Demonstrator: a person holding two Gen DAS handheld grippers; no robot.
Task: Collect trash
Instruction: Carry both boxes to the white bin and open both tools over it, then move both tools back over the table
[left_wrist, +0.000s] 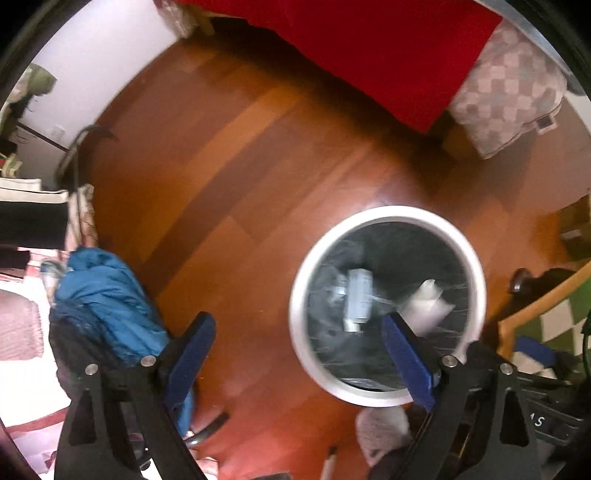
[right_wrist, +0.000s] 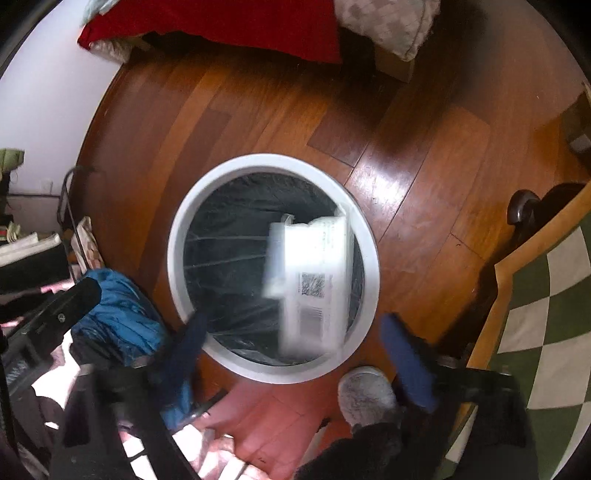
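Package (right_wrist: 314, 284) over bin (right_wrist: 184, 218), between spread jaws.

- Glossy wood floor (right_wrist: 406, 147) around the bin (right_wrist: 177, 236), whose rim is smooth matt white.
- Crinkly shiny black liner (right_wrist: 236, 221) inside the bin.
- Beside the bin, blue cloth (right_wrist: 122, 314).

White, seemingly tilted package (right_wrist: 314, 284) over bin (right_wrist: 177, 258)
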